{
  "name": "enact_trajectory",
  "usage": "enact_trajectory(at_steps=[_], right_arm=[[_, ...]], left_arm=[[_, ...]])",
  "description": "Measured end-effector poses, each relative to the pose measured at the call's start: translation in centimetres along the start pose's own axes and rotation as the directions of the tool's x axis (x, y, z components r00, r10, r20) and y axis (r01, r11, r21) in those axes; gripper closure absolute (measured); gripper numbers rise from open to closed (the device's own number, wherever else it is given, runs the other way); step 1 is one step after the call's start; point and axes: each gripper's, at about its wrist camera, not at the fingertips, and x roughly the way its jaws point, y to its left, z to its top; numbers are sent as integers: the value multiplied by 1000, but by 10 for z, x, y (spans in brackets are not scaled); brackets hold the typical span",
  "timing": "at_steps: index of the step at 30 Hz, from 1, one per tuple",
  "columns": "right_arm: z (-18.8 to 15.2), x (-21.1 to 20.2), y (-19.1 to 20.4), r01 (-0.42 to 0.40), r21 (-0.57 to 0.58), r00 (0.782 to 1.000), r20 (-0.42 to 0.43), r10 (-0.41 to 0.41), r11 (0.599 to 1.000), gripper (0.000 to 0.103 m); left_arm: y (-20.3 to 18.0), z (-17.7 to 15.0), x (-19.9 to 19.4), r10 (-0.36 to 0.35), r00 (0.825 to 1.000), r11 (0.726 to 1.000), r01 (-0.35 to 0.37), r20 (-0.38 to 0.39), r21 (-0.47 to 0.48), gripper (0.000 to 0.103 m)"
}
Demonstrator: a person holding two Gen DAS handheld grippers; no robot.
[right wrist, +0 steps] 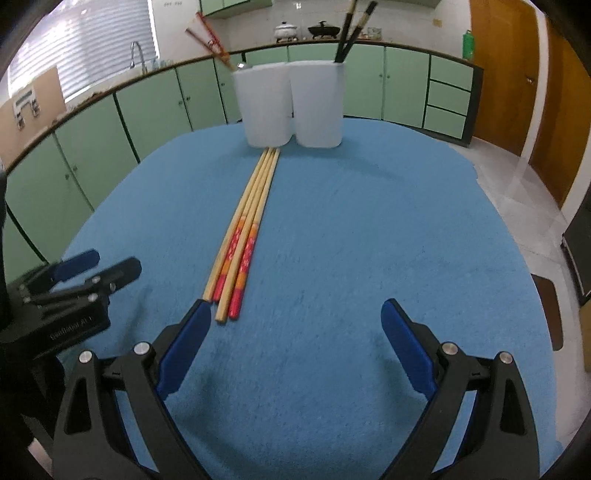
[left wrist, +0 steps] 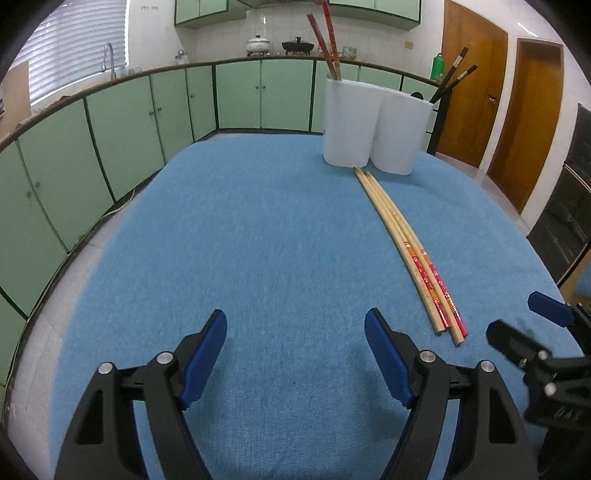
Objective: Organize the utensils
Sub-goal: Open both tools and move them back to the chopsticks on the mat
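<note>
Several wooden chopsticks with red and orange patterned ends lie side by side on the blue cloth. Their far tips reach two white cups. The left cup holds red chopsticks. In the right cup stand black chopsticks. My left gripper is open over bare cloth, to the left of the lying chopsticks. My right gripper is open too, and the chopsticks' near ends lie just by its left fingertip.
The blue cloth covers a round table whose edge curves close on both sides. Green cabinets run behind it, with wooden doors at the right. Open cloth lies right of the chopsticks in the right wrist view.
</note>
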Motion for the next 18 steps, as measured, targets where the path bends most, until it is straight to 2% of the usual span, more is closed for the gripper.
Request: enact_trajectory(at_steps=[4,10,18], right_arm=[[-3,8,3,16,-17,999,-33,-16,1000,19],[1,19,3,40,-16,996,-77,-42,999,19],[4,23,13,43,-45,996,-78,-46,998,19]], left_arm=[[1,-1,2,2,1000,1000,-2,-12,-6,27],[2,-2,5,2,1000,1000,-2,-28,-9,27],[5,-2,10,1,999,1000,-2,-44,-26,27]])
